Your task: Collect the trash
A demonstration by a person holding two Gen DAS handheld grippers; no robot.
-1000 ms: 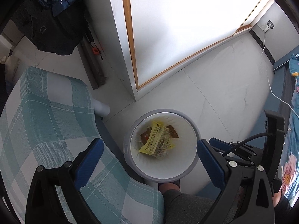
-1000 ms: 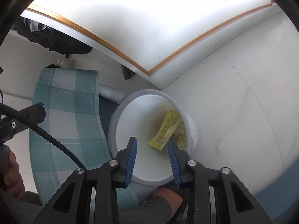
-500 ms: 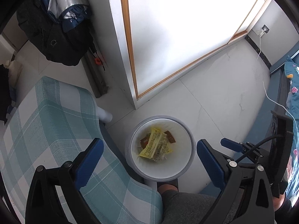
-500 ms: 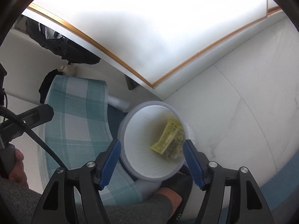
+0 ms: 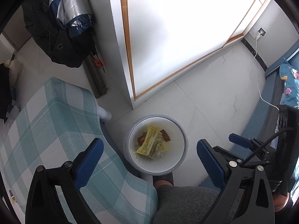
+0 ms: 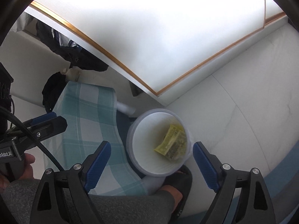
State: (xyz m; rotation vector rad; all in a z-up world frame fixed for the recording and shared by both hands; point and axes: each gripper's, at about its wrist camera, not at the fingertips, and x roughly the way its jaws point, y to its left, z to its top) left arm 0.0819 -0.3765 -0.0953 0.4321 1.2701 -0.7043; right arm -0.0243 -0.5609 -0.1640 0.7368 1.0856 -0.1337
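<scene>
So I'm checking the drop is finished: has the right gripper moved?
Yes. The right gripper opened and pulled up, away from the white bin.

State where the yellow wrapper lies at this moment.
The yellow wrapper lies at the bottom of the white bin on the floor, over brown packets, right of the checked cushion; both wrist views show it.

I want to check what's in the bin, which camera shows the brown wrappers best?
The left wrist view: it looks almost straight down into the white bin, showing brown wrappers beside the yellow packet. The right wrist view shows only the yellow packet; no brown wrappers visible.
</scene>
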